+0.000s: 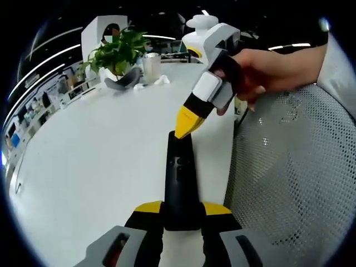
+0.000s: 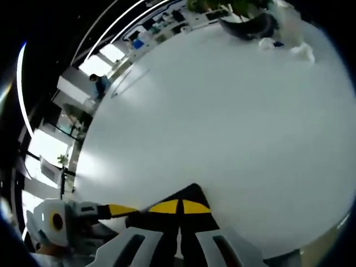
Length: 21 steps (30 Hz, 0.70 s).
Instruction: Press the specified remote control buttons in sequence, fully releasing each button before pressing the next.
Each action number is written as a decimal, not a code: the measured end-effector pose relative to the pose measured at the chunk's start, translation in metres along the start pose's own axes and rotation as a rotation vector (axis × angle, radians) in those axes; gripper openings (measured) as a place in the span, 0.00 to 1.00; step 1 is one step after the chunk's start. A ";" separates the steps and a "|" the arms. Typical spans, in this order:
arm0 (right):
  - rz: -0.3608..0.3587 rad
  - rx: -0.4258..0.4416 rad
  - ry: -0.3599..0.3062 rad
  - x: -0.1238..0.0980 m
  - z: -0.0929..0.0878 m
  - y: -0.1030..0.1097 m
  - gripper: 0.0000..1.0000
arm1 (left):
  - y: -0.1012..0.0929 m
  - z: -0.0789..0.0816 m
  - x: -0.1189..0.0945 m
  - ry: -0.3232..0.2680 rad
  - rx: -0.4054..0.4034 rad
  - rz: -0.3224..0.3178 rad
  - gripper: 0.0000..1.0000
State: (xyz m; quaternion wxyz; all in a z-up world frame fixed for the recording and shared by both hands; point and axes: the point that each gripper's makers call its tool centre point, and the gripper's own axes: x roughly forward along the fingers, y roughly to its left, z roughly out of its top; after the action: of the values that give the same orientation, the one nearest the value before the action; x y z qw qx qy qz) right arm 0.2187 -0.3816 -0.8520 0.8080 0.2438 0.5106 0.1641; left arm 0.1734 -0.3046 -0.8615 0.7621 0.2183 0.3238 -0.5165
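While the left gripper clamps the black remote at its 6 o'clock end, the right gripper, jaws together, touches its 12 o'clock tip; rigid, light, probably slick plastic.

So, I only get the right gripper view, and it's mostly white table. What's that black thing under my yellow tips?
Observer: A black remote. The left gripper grips its near end between its jaws.
Operator: Am I touching it?
Observer: It looks like it. The right gripper, jaws shut to a point, meets the remote's far end.
Operator: What's beside the table?
Observer: A grey mesh chair, right at the edge.
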 end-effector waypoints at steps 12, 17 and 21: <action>0.003 0.019 0.036 -0.002 -0.002 0.002 0.00 | -0.001 0.001 0.000 -0.004 -0.001 0.001 0.25; 0.026 0.043 0.071 -0.003 -0.006 0.007 0.00 | -0.001 0.001 0.000 -0.006 0.002 -0.003 0.25; 0.042 0.040 0.077 -0.003 -0.008 0.011 0.00 | -0.001 0.001 0.000 -0.008 -0.001 -0.002 0.25</action>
State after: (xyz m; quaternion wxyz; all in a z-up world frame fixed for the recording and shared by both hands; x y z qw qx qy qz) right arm 0.2103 -0.3723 -0.8465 0.7791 0.2640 0.5393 0.1803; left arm 0.1732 -0.3056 -0.8609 0.7630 0.2155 0.3211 -0.5179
